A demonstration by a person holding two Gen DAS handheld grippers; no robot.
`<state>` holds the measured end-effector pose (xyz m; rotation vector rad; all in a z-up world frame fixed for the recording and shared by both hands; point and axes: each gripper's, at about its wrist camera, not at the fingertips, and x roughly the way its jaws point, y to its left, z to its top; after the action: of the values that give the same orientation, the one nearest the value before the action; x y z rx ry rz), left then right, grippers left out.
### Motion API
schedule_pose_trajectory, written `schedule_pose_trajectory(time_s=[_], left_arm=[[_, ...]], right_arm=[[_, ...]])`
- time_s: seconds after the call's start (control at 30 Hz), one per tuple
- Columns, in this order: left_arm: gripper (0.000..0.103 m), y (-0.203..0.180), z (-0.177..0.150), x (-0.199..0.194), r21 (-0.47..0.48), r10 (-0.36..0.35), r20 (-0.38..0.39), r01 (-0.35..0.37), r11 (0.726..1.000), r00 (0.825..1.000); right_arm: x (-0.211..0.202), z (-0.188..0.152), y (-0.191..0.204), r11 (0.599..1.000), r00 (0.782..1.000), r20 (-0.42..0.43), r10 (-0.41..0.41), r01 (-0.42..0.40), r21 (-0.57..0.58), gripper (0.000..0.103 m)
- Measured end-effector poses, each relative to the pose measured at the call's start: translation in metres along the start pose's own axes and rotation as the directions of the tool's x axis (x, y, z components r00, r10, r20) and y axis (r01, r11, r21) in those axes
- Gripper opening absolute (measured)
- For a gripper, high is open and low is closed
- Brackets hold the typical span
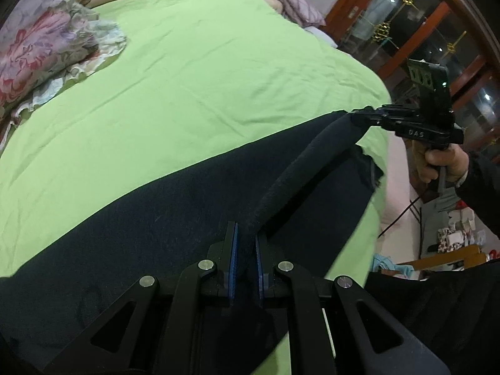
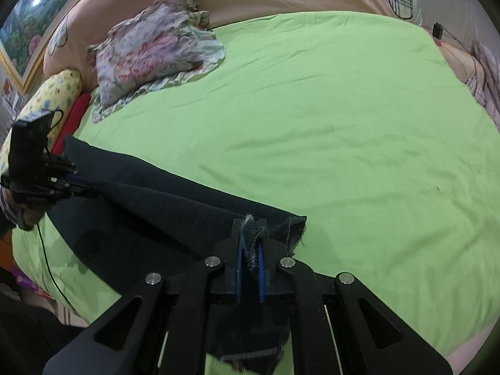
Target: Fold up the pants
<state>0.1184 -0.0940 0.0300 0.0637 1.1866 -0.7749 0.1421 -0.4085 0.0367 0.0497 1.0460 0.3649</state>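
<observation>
Tension along the lifted edge is what matters here: the dark navy fabric pants (image 1: pixel 175 200) are lying along the near side of the bed's light green sheet (image 1: pixel 193 72), with one edge raised between the two tools. To fold cleanly, both ends should probably be travelling together, level and taut, so the raised edge is laid across the flat part without bunching.

The left gripper (image 1: pixel 245 250) is pinching a rolled, thick edge of the pants, its blue-padded fingers (image 1: pixel 232 259) standing narrowly apart with cloth filling the gap. The right gripper (image 2: pixel 250 247) is clamping a frayed hem end, fingers (image 2: pixel 240 256) likewise nearly closed on fabric.

A floral ruffled cushion (image 2: pixel 156 53) is sitting well apart at the far corner, so the fold has room.
</observation>
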Motion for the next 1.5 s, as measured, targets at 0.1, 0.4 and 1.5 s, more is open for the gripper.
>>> schedule_pose_trajectory(time_s=[0.1, 0.4, 1.5], left_arm=[[0.008, -0.014, -0.004, -0.001, 0.0, -0.025, 0.001, 0.025, 1.0, 1.0], [0.008, -0.037, -0.032, 0.013, 0.019, -0.062, -0.049, 0.063, 0.998, 0.997], [0.052, 0.058, -0.186, -0.071, -0.675, 0.153, 0.207, 0.028, 0.738, 0.966]], right_arm=[[-0.008, -0.014, 0.002, 1.0, 1.0, -0.004, -0.021, 0.021, -0.007, 0.008], [-0.024, -0.05, 0.006, 0.998, 0.998, -0.03, -0.057, 0.057, -0.012, 0.008], [0.016, -0.037, 0.144, 0.991, 0.998, -0.017, 0.067, -0.068, -0.118, 0.057]])
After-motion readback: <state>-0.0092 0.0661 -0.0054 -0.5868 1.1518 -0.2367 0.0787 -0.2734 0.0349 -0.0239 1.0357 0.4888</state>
